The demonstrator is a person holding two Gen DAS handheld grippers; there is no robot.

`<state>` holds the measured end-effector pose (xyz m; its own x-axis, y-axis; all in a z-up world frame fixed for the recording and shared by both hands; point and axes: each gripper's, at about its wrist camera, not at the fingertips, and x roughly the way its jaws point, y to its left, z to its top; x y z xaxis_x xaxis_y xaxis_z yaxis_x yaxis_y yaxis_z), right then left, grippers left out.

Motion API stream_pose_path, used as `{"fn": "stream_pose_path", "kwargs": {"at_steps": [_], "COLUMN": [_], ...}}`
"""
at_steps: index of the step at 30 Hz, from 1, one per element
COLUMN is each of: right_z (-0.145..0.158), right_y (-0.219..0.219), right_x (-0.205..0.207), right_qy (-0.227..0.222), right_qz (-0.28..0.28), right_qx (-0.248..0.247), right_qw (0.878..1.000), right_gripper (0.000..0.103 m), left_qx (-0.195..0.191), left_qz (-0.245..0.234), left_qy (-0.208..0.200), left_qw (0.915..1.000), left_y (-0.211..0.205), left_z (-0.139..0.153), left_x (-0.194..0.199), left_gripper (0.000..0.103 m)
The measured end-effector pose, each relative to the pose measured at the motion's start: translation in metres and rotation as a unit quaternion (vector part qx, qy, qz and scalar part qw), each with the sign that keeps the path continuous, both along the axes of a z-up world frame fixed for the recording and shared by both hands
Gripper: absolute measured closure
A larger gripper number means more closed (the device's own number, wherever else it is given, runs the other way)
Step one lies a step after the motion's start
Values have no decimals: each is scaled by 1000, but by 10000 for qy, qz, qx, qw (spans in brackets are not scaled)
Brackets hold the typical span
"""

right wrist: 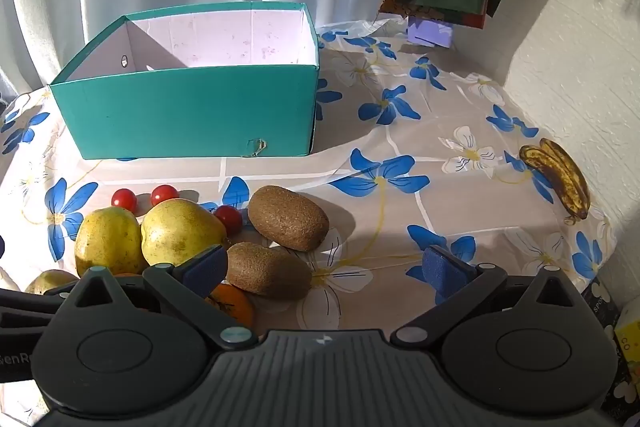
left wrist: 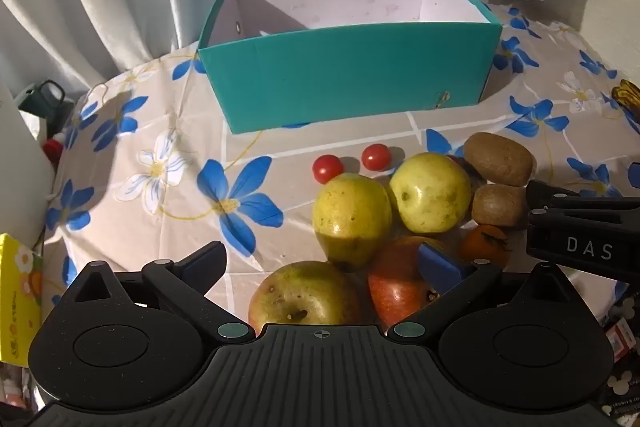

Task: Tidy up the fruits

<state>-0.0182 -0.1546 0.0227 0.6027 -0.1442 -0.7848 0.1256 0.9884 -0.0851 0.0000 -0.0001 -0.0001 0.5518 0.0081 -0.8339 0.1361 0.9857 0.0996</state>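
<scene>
While the left gripper [left wrist: 322, 263] hangs spread over the apples [left wrist: 306, 293] near the table's front edge, nothing is boxed yet — right gripper [right wrist: 324, 267], equally spread, frames a kiwi [right wrist: 268, 269]; closing comes next, then the teal box [right wrist: 192, 111].

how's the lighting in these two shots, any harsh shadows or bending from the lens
Left wrist view: hard sunlight on the teal box, deep shadow over the near apples; curtains bow at the edges. Right wrist view: sunlit wall, shadow band across the tablecloth, box edges curved by fisheye.
</scene>
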Motion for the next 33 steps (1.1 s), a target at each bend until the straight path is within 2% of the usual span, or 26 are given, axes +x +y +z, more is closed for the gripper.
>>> {"fn": "stream_pose_path", "kwargs": {"at_steps": [10,33], "right_z": [-1,0], "right_y": [0,1], "right_x": [3,1], "right_qy": [43,50], "right_qz": [105,60], "right_qx": [-17,-35], "right_qw": [9999,10000], "right_gripper": [0,0], "left_qx": [-186,-241], "left_qz": [44,97], "left_qy": [12,92], "left_qw": [9998,9996], "left_y": [9,8], "left_z": [2,-3], "left_x": [7,5], "left_gripper": [0,0]}}
